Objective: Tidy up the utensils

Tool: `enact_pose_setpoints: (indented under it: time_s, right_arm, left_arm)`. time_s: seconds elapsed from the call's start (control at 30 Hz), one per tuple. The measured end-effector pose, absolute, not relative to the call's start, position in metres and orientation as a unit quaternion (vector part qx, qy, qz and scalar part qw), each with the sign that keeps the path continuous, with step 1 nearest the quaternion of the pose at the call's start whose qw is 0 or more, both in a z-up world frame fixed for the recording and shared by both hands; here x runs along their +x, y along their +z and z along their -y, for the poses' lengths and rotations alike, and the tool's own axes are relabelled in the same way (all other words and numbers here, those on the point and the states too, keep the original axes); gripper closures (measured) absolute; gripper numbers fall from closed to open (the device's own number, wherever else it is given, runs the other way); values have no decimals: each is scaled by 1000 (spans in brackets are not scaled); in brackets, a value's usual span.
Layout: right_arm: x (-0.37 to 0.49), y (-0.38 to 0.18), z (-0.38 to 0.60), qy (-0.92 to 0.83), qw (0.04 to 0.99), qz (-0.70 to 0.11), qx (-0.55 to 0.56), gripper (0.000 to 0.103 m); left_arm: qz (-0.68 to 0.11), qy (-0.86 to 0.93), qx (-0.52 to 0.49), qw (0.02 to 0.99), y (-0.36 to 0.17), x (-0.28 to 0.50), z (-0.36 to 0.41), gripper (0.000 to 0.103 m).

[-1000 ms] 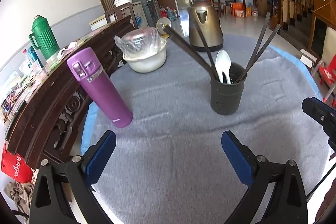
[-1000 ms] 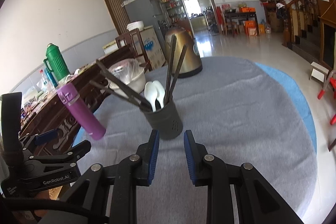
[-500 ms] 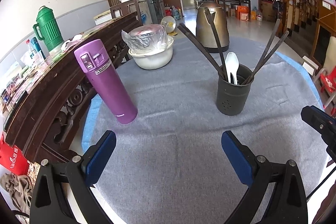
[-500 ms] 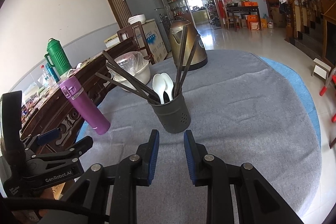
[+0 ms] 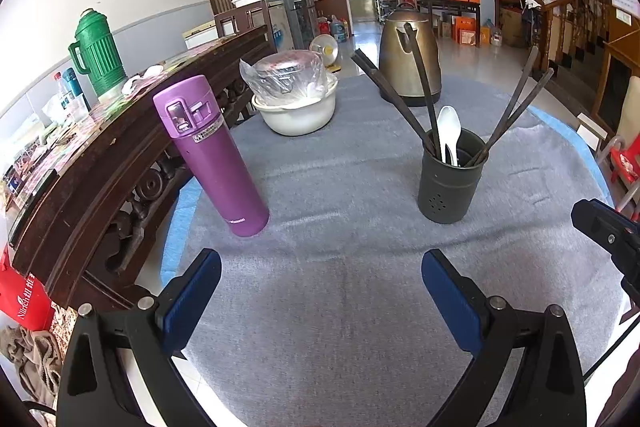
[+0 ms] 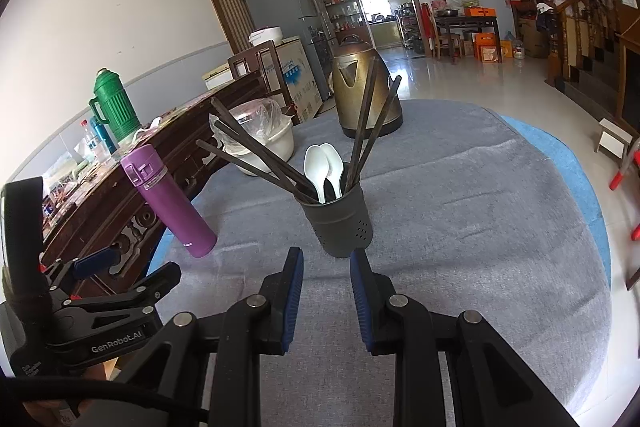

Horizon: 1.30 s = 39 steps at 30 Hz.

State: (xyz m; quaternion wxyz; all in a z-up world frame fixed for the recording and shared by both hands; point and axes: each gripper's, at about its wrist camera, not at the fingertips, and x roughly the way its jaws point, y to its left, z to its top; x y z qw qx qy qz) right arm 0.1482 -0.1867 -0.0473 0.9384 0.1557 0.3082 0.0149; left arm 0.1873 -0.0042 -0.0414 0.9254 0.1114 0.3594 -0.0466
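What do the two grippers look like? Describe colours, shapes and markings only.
Both are black plastic. The left gripper and right gripper each have two angular fingers with blue pads and silver screws. Seen from the right wrist, the left gripper's body reads "GenRobot.AI" in white, with a black cable below it.

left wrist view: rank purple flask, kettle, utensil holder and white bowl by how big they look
1. purple flask, though it is nearest the camera
2. kettle and white bowl look alike, so no ranking between them
3. utensil holder, smallest, not counting the utensils in it
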Motion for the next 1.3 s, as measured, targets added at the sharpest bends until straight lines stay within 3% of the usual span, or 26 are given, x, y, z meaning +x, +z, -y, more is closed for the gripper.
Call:
enact_pose_setpoints:
  time_s: [1.3]
  right_arm:
    - [139, -40, 203, 14, 942, -288, 172, 76]
  left_arm:
    - [-345, -36, 128, 929, -28, 177, 14, 3]
